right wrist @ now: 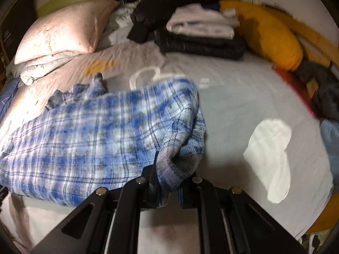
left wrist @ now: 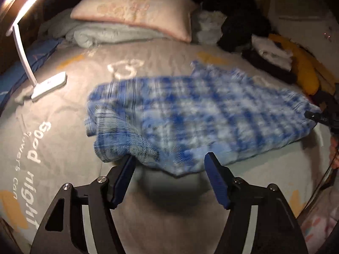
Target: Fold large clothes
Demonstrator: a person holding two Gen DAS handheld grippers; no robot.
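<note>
1. A dim bedroom: a bed (left wrist: 70, 114) under a grey cover printed with white lettering, lit from the left by a small white lamp (left wrist: 45, 84). At the head lie a pink pillow (left wrist: 135, 10) and a rolled pale blanket (left wrist: 106, 35). Along the far side sit a stack of folded clothes (right wrist: 201, 33) in black and white and a yellow cushion (right wrist: 273, 33). A white sock (right wrist: 273, 154) lies alone on the cover at the right.

2. The blue plaid shirt (left wrist: 190, 114) lies across the middle of the bed, partly bunched. It is blurred in both views, so its exact layers cannot be made out.

3. The right hand-held gripper (right wrist: 167, 182) has its fingers pressed together on a gathered fold at the shirt's right edge.

4. The left hand-held gripper (left wrist: 169, 169) stands spread. The shirt's near hem hangs just past its fingertips (left wrist: 127, 169); the left tip may brush the cloth, but neither pad presses on it.

5. Judged step: mid-fold. One end is pinched and the other end is free, which suggests the left side is between grips.

6. The next move likely calls for the left gripper to close on the near-left corner or hem. Both ends could then be pulled taut and level, carried over the body of the shirt, and laid flat with edges aligned.

7. The bunched left sleeve area would need smoothing first, or the fold will trap a lump.
</note>
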